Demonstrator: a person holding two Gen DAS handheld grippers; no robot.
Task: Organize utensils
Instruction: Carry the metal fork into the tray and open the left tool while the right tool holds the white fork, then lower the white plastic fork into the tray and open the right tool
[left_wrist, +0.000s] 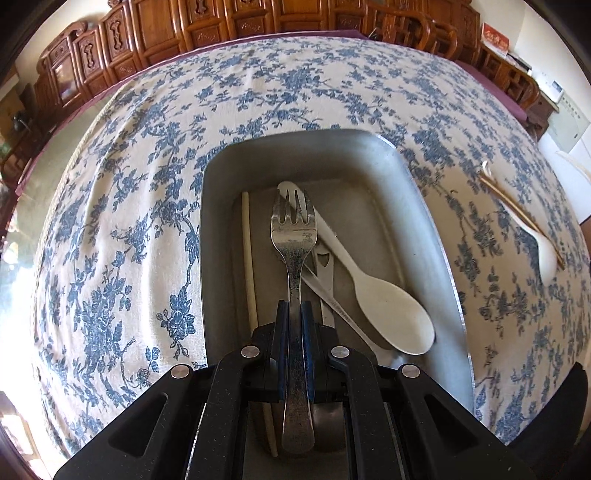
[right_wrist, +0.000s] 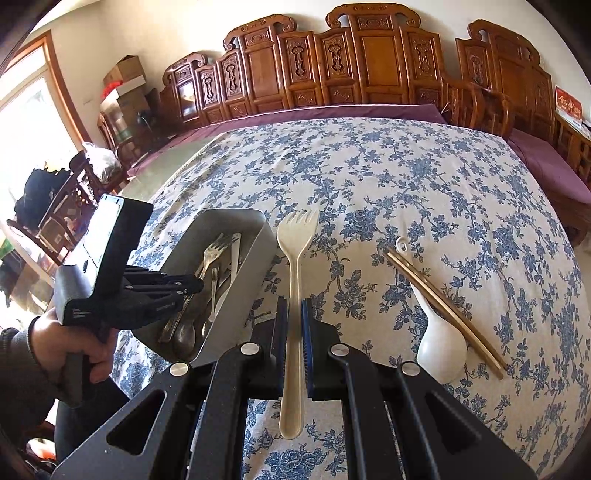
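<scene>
Holding a tarnished steel fork (left_wrist: 294, 236) over the grey metal tray (left_wrist: 218, 236), the left tongs (left_wrist: 294, 314) are clamped tight on its handle. A cream plastic fork (right_wrist: 294, 280) is pinched by the right tongs (right_wrist: 294, 314) above the floral-clothed counter (right_wrist: 424, 177). Releasing askew could leave the steel fork jammed across the white spoon (left_wrist: 384, 295).

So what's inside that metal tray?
Inside the metal tray lie a cream spoon, one pale chopstick and several metal utensils. The left tool, holding a metal fork, hides what lies beneath.
</scene>
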